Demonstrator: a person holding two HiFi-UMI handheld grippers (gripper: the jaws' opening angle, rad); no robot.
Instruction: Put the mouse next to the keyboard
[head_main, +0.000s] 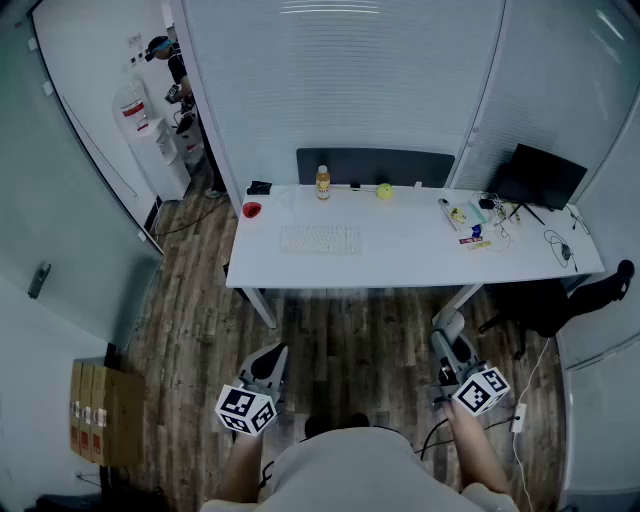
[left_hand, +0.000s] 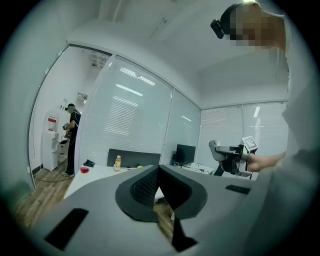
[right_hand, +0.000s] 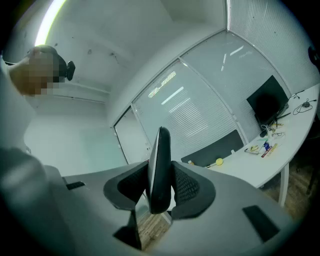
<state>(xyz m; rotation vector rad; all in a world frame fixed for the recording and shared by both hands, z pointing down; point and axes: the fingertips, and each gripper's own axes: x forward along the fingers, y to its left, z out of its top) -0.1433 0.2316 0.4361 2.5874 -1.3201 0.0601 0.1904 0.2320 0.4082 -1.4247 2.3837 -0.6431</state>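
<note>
A white keyboard (head_main: 320, 239) lies on the left half of the long white table (head_main: 420, 262), far ahead of me. My right gripper (head_main: 447, 330) is held low over the floor in front of the table, shut on the mouse (right_hand: 159, 160), a thin dark-edged body that stands on edge between the pads. From the left gripper view the mouse (left_hand: 215, 148) shows as a pale rounded shape at the right gripper's tip. My left gripper (head_main: 270, 357) hangs at the same height to the left, its jaws (left_hand: 159, 170) closed tip to tip with nothing in them.
On the table stand a bottle (head_main: 322, 182), a yellow ball (head_main: 385, 191), a red dish (head_main: 251, 210), small clutter (head_main: 470, 225) and a dark monitor (head_main: 540, 178). A black chair (head_main: 575, 298) sits at the right end. A person (head_main: 178, 85) stands by a water dispenser (head_main: 140, 125).
</note>
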